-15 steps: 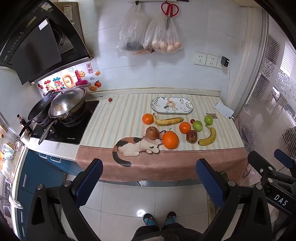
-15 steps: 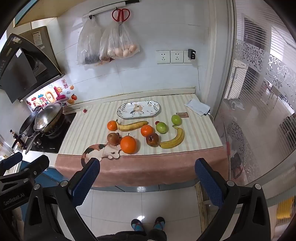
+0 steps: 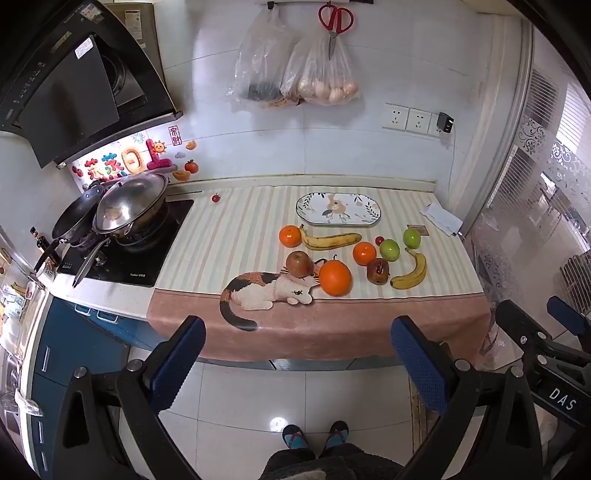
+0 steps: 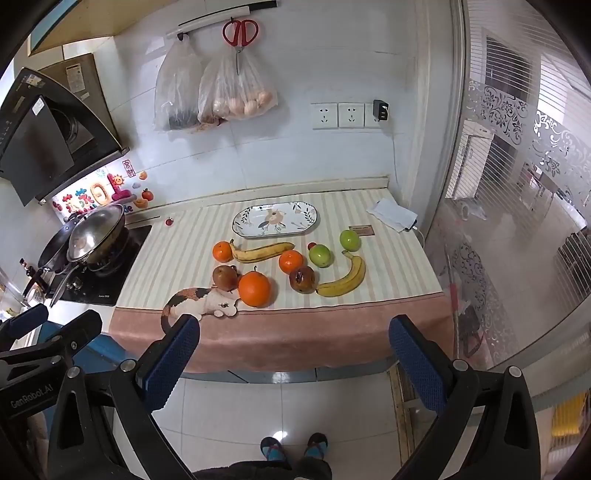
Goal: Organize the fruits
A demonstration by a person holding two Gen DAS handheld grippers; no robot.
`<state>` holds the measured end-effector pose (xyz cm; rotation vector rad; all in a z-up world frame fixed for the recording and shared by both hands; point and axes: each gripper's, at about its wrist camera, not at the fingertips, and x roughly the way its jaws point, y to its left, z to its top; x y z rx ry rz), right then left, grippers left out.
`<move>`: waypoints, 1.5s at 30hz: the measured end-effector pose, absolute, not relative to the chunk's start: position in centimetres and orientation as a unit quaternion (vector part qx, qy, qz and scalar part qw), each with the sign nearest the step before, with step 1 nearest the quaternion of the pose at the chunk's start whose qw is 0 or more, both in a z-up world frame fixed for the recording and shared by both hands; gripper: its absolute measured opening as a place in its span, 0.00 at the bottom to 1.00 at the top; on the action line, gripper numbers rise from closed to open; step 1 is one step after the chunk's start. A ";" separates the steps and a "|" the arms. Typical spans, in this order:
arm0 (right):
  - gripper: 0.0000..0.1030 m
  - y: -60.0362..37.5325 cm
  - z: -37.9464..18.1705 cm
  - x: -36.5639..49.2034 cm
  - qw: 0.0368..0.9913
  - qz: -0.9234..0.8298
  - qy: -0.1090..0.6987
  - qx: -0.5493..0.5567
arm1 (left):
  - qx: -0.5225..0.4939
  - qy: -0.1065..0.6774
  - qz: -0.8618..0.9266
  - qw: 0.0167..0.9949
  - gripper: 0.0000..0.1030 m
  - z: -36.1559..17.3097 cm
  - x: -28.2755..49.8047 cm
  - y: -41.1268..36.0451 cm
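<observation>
Fruit lies on the striped cloth: a big orange [image 3: 335,277] [image 4: 254,289], a reddish apple [image 3: 299,264], two small oranges [image 3: 290,236] [image 3: 364,253], two bananas [image 3: 332,240] [image 3: 412,273], two green apples [image 3: 389,249] [image 3: 411,237], a dark bruised fruit [image 3: 378,271]. An empty patterned oval plate [image 3: 338,209] [image 4: 274,219] sits behind them. My left gripper [image 3: 297,363] and right gripper [image 4: 293,363] are open and empty, held back from the counter above the floor.
A stove with a lidded wok [image 3: 129,208] and pan is at the left. Bags and scissors [image 3: 335,18] hang on the wall. A folded paper [image 3: 441,218] lies at the right back corner. A glass partition [image 4: 517,221] stands at the right. My feet [image 3: 316,434] are below.
</observation>
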<state>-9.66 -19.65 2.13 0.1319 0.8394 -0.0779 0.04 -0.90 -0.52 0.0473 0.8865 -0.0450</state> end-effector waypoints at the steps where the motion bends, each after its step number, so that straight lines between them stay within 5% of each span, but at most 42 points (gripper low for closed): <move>1: 1.00 -19.7 2.2 -9.7 0.910 -0.038 0.407 0.064 | 0.023 0.428 -0.022 0.903 1.00 -0.5 0.2 -1.0; 45: 1.00 -20.3 2.4 -8.9 0.913 -0.041 0.400 0.065 | 0.021 0.430 -0.029 0.902 1.00 -0.1 0.9 -0.8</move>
